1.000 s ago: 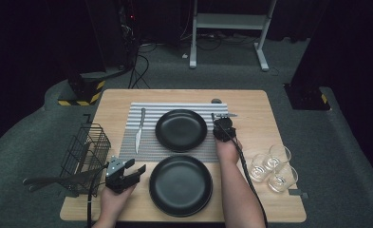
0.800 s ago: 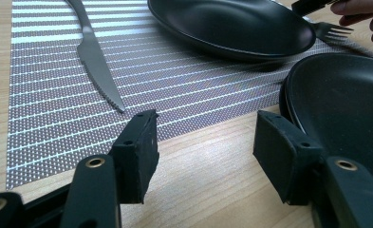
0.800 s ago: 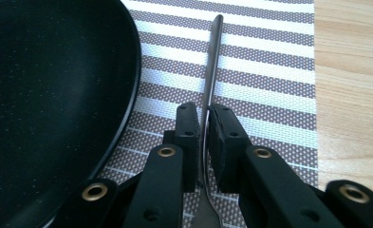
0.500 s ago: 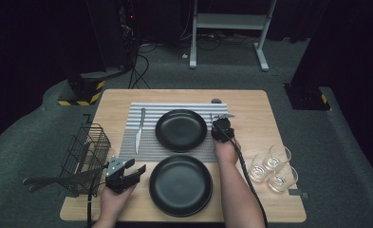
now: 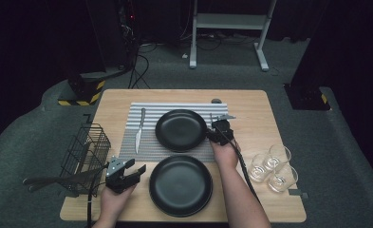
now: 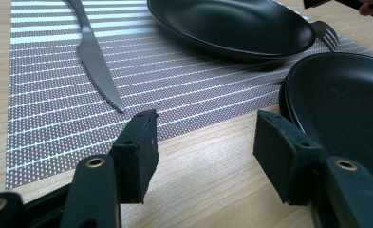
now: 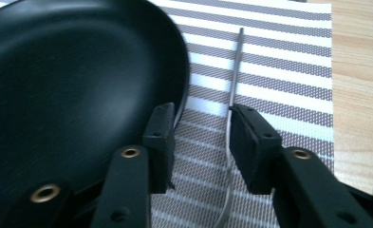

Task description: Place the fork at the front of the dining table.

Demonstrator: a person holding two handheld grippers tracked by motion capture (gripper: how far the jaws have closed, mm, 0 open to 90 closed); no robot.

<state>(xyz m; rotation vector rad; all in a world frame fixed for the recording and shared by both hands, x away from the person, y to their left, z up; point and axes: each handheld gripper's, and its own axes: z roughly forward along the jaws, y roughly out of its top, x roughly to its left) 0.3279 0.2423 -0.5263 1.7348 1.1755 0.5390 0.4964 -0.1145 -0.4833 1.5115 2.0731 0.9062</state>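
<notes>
A dark room with grey carpet surrounds a pale wooden table (image 5: 250, 102). A striped placemat (image 5: 148, 142) lies across the table's middle, nearer the far edge. On the mat sit a knife (image 5: 139, 130) toward its left side and a black plate (image 5: 181, 129) at its centre. A second black plate (image 5: 180, 185) sits off the mat by the table's near edge. A wire basket (image 5: 87, 152) hangs over the left edge, and three glasses (image 5: 273, 167) cluster near the right edge.

My right gripper (image 7: 200, 145) is over the mat's right end, just beside the far plate. Its jaws have just been opening and stand apart; the fork (image 7: 231, 118) lies on the mat between them, its handle close against one pad, no longer clamped.

My left gripper (image 6: 200, 142) hovers over bare wood near the near left corner, jaws apart with nothing between them, just left of the near plate.
</notes>
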